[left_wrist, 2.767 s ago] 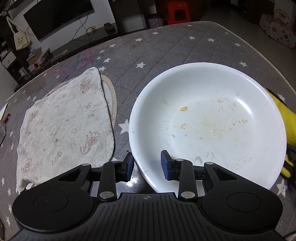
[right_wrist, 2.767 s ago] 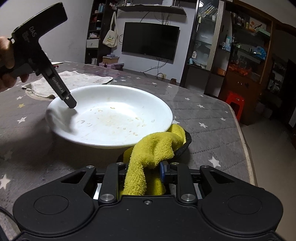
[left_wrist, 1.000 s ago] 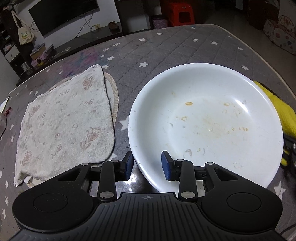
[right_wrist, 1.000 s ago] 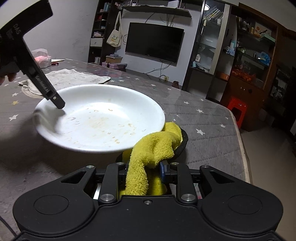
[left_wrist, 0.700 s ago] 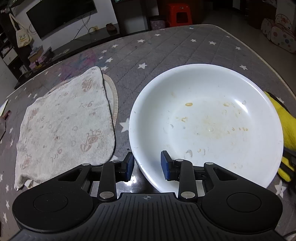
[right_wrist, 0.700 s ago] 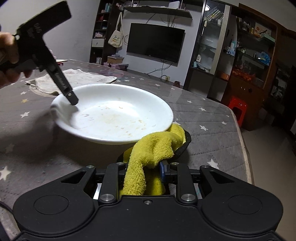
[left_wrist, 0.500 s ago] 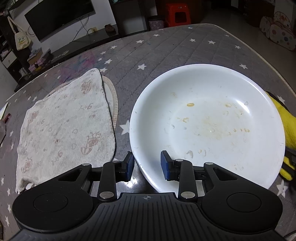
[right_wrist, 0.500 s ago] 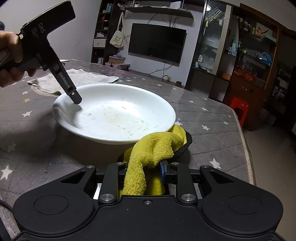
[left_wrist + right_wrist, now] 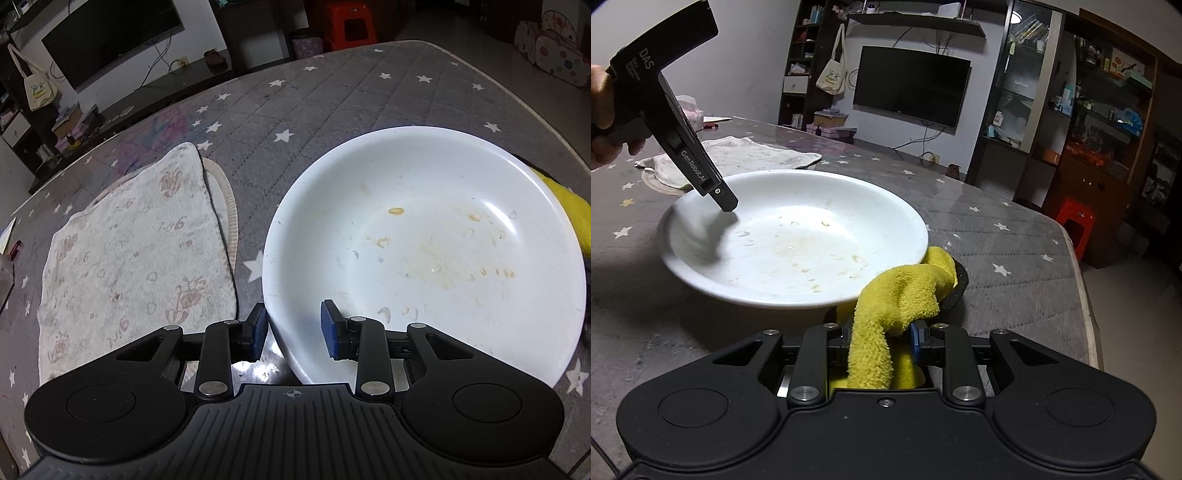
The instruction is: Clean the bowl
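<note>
My left tongs (image 9: 293, 326) are gripping the near rim of the white bowl (image 9: 424, 251), one pad outside, one inside, bowl tilting up off the bench (image 9: 332, 103). My right tongs (image 9: 879, 341) are clamped tight on the yellow cloth (image 9: 897, 295), which is bunching just ahead of them against the bowl's rim. A pale towel (image 9: 129, 258) is lying left of my left tongs
</note>
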The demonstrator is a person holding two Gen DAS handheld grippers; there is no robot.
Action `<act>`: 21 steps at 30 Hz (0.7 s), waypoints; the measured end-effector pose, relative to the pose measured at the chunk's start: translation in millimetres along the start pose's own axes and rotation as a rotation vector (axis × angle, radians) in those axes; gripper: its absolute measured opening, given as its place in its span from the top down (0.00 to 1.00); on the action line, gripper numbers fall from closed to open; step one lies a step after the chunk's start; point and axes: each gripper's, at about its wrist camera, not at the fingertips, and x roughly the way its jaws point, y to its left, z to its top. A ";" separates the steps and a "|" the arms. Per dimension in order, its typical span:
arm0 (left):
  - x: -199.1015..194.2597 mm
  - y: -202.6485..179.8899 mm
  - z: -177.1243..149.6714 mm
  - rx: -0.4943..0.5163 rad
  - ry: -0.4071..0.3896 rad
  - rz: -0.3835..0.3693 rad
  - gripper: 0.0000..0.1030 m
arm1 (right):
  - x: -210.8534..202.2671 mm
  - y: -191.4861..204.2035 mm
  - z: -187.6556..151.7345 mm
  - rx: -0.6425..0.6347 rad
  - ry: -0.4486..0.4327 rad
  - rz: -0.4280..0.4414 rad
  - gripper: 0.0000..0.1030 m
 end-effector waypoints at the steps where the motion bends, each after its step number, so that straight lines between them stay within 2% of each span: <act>1: 0.5 -0.2 0.5 0.002 0.000 0.003 0.68 | 1.2 -0.5 -0.5 -0.003 -0.001 0.002 0.75; 8: 1.6 0.7 0.0 -0.008 0.002 0.001 0.67 | 13.0 -10.8 3.3 -0.002 0.001 0.008 0.75; 17: -10.5 6.7 -10.3 -0.071 0.025 -0.044 0.65 | 9.0 -10.4 5.0 0.009 -0.007 -0.022 0.74; 19: -14.0 6.0 -13.0 -0.074 0.023 -0.048 0.65 | 7.8 -10.5 5.6 0.010 -0.010 -0.035 0.67; 21: -16.7 6.3 -16.0 -0.079 0.022 -0.058 0.65 | 6.8 -11.0 5.8 0.009 -0.015 -0.046 0.66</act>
